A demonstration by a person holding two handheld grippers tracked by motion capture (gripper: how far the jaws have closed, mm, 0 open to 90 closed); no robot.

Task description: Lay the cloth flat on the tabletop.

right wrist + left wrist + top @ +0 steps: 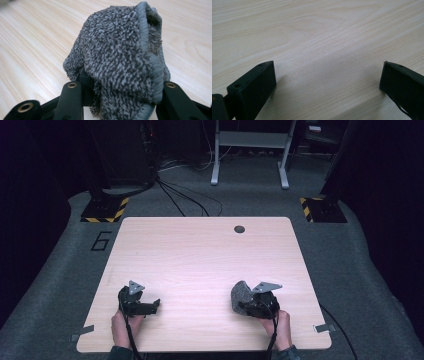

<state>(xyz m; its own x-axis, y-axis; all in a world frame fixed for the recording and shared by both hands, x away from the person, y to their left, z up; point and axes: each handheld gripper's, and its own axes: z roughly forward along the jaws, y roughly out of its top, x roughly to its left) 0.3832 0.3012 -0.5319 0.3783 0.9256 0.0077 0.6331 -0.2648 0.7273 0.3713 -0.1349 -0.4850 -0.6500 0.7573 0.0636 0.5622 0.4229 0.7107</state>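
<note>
- The right gripper (248, 302) sits near the right end of the table's near edge, held in the person's right hand (281, 325).
- Its jaws pinch a grey cloth (242, 296); in the right gripper view the cloth (120, 62) is bunched between the two black jaws and rises above them in a fuzzy lump with a smooth stitched hem down its right side.
- In the high view the cloth stands up from the table just left of the gripper's body, under the grey three-cornered plate.
- The left gripper (152, 305) lies near the left end of the near edge, in the person's left hand (122, 325), well apart from the cloth.
- Its jaws are spread wide; in the left gripper view bare wood shows between them, and they hold nothing.
- The table (200, 255) is pale wood with a small dark round hole (239, 229) near its far edge, right of the middle.
- A cable trails from each gripper back toward the person.
- The floor around the table is grey carpet, with a black and yellow striped base (105, 210) beyond each far corner.
</note>
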